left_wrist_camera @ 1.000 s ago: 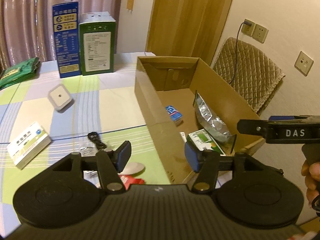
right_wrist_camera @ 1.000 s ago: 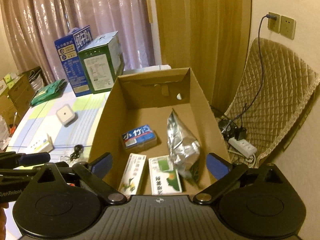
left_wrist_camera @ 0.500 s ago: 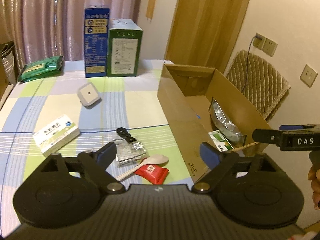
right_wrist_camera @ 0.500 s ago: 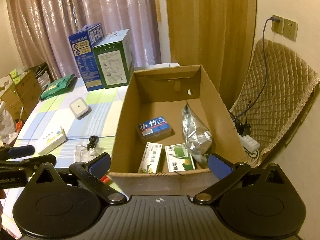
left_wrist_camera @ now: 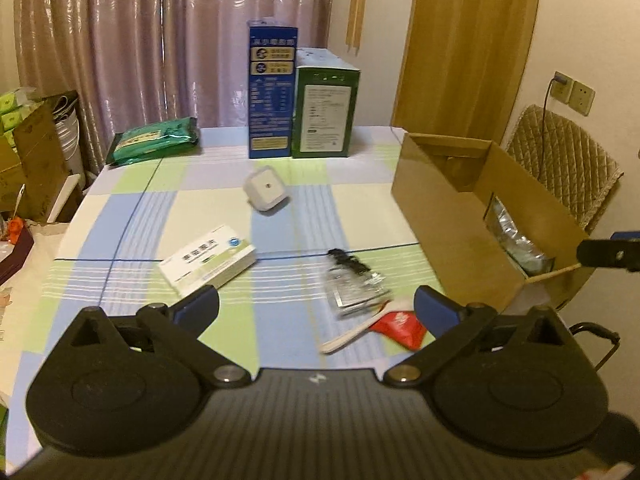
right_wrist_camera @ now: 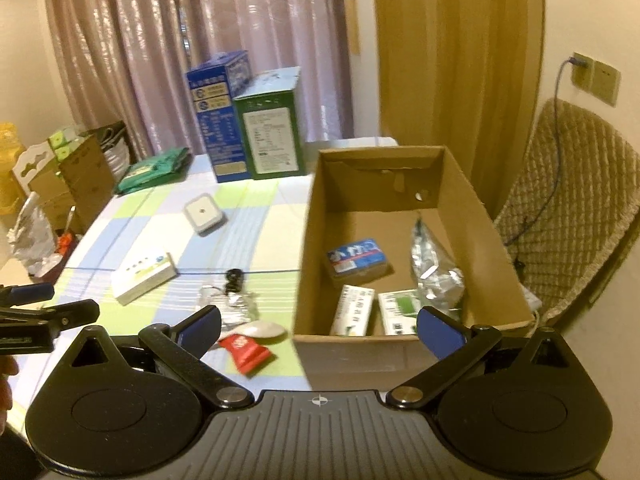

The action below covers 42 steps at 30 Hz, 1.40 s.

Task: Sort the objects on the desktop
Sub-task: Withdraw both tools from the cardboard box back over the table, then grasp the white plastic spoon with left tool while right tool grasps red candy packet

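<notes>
The left gripper [left_wrist_camera: 316, 308] is seen with its jaws spreading apart, nothing between them, held above the checked tablecloth [left_wrist_camera: 280, 208]. At about one o'clock from it a red sachet [left_wrist_camera: 400, 330] lies just beside a white spoon [left_wrist_camera: 352, 336], with a clear plastic packet [left_wrist_camera: 356, 290] and a small black object [left_wrist_camera: 344, 258] touching it a little farther out. At eleven o'clock a white medicine box [left_wrist_camera: 208, 266] lies flat; at twelve, farther off, a white square device [left_wrist_camera: 266, 190] is found. Behind that, a blue carton [left_wrist_camera: 272, 92] and a green carton [left_wrist_camera: 324, 108] stand upright side by side, and a green pouch [left_wrist_camera: 154, 140] lies at ten o'clock near the table's far corner.

The right gripper [right_wrist_camera: 318, 330] is held wide apart and empty, just before the near wall of the cardboard box [right_wrist_camera: 304, 248]. Inside the box, at twelve to one o'clock, two white-and-green packets [right_wrist_camera: 354, 312] lie side by side, a blue packet [right_wrist_camera: 356, 258] lies beyond them, and a silver foil bag [right_wrist_camera: 434, 270] rests along the right wall. A quilted chair [right_wrist_camera: 568, 208] is seen at two o'clock.
</notes>
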Motion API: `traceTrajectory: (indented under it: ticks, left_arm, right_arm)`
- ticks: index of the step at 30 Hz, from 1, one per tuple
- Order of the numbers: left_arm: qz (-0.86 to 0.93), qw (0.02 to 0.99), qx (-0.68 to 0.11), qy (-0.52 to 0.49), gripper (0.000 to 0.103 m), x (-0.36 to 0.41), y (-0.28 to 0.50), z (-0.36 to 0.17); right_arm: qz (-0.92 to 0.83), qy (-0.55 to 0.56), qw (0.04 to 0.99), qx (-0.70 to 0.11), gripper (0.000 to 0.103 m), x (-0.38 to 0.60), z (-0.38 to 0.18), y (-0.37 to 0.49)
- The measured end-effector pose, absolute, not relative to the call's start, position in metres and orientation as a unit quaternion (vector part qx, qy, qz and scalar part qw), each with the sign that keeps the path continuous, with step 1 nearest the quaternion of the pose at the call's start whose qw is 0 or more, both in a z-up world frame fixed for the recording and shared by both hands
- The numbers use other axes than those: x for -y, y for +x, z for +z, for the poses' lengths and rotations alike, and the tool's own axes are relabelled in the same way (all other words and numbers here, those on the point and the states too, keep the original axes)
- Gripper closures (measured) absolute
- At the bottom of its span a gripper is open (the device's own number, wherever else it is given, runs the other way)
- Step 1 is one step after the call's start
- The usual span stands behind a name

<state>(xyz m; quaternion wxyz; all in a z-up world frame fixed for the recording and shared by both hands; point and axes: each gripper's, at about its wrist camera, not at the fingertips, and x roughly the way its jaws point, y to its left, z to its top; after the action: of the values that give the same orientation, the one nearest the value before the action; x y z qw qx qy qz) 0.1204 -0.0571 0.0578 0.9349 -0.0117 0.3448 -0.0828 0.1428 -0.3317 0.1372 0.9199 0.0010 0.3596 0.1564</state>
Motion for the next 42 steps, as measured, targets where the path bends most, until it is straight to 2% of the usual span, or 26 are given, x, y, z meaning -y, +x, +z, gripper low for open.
traceTrajectory:
  ticks: [12,25,30,33,42]
  left_arm:
    - [-0.088,0.93,-0.358,-0.001,0.001,0.015,0.106,0.037]
    - [-0.153,0.92,-0.357,0.058,0.003,0.01,0.121,0.005]
    - [-0.196,0.905,-0.365,0.098,0.014,0.019,0.136,-0.019]
    - [-0.208,0.894,-0.377,0.123,0.027,0.027,0.146,-0.036]
    - [-0.281,0.868,-0.38,0.15,0.042,0.049,0.174,-0.075]
  right_arm:
    - [0.224,-0.012,0.91,-0.349,0.002,0.273,0.128,0.116]
    - [0.207,-0.006,0.901,-0.381,0.003,0.241,0.063,0.111]
    - [0.199,-0.001,0.894,-0.401,0.02,0.236,0.036,0.118]
    - [0.196,0.004,0.889,-0.415,0.026,0.234,0.02,0.126]
    - [0.194,0.015,0.876,-0.442,0.037,0.234,-0.019,0.154]
